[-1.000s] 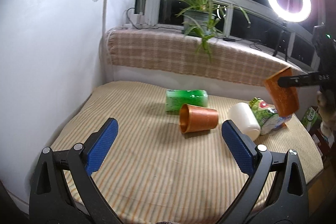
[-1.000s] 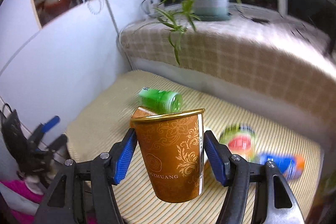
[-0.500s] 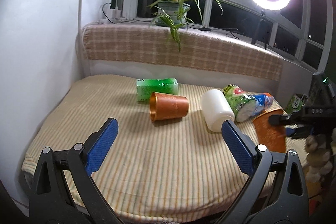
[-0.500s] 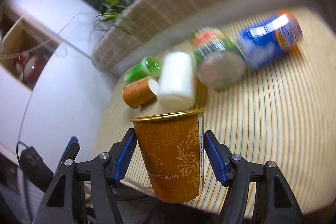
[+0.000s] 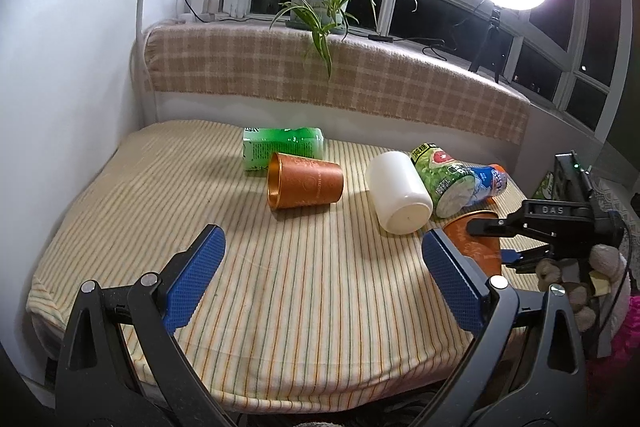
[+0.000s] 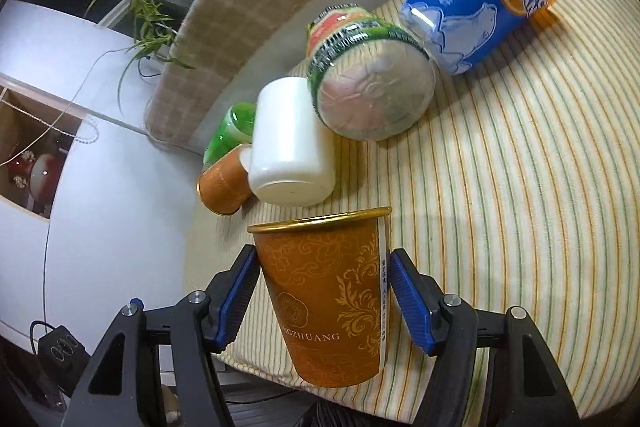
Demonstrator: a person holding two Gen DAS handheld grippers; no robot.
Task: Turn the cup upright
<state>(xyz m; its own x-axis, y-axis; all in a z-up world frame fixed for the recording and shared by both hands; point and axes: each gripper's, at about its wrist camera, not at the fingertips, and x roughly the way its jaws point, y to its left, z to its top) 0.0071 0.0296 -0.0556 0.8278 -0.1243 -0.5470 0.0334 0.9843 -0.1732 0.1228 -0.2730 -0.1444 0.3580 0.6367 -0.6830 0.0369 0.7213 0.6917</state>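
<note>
my left claw (image 5: pixel 322 271) hangs open over the striped bed (image 5: pixel 280 287); my right claw (image 5: pixel 506 241) grips a brown cup (image 5: pixel 476 239) at its edge.

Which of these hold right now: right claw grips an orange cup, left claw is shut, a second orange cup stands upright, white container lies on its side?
1. The right claw grips an orange cup. True.
2. The left claw is shut. False: open, holding nothing.
3. The second orange cup stands upright. False: it lies on its side on the striped cloth.
4. The white container lies on its side. True.
</note>
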